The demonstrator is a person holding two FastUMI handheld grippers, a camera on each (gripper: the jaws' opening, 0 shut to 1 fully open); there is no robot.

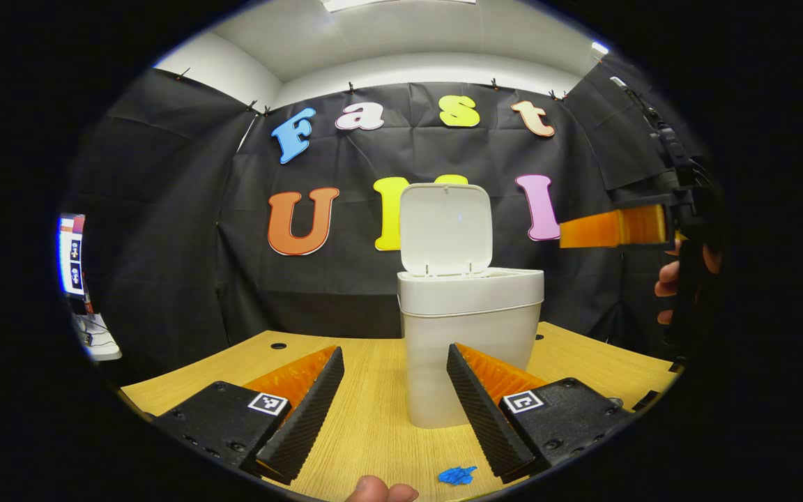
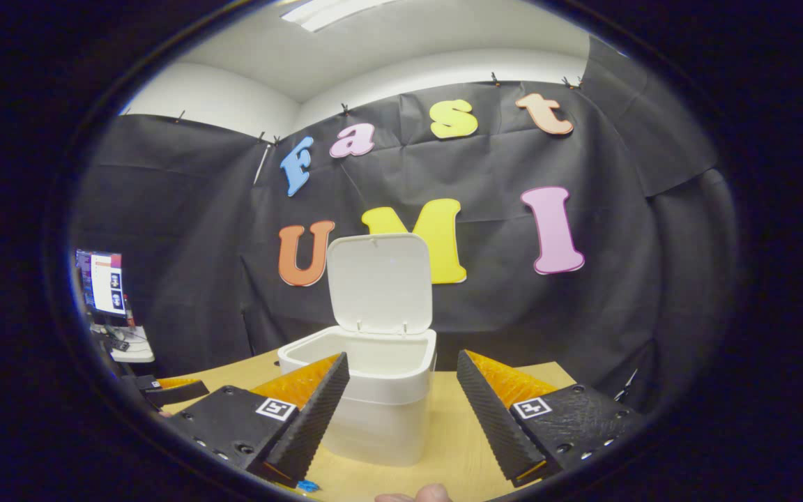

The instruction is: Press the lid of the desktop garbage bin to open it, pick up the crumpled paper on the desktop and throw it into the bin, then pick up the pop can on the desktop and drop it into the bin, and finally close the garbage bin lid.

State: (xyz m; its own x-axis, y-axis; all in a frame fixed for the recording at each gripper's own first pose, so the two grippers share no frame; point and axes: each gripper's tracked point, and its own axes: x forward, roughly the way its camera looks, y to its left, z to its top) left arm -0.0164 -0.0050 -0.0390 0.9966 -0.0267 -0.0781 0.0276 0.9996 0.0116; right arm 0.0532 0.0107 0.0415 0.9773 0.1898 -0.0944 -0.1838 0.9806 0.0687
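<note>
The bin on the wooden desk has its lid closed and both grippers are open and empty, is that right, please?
Not quite: the bin has its lid standing open, as the right gripper view shows. The rest holds: the left gripper and right gripper are open and empty.

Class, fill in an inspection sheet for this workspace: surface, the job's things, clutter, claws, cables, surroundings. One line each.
Surface: wooden desktop, with round holes near the back edge.
Job's things: white bin upright on the desktop, lid open and standing up; crumpled paper and pop can nothing seen.
Clutter: small blue scrap on the desktop, in front of the bin.
Claws: left claw open, empty; right claw open, empty, raised near the bin's top.
Cables: some on the side shelf, unclear.
Surroundings: black cloth wall; lit monitor at far left.
</note>
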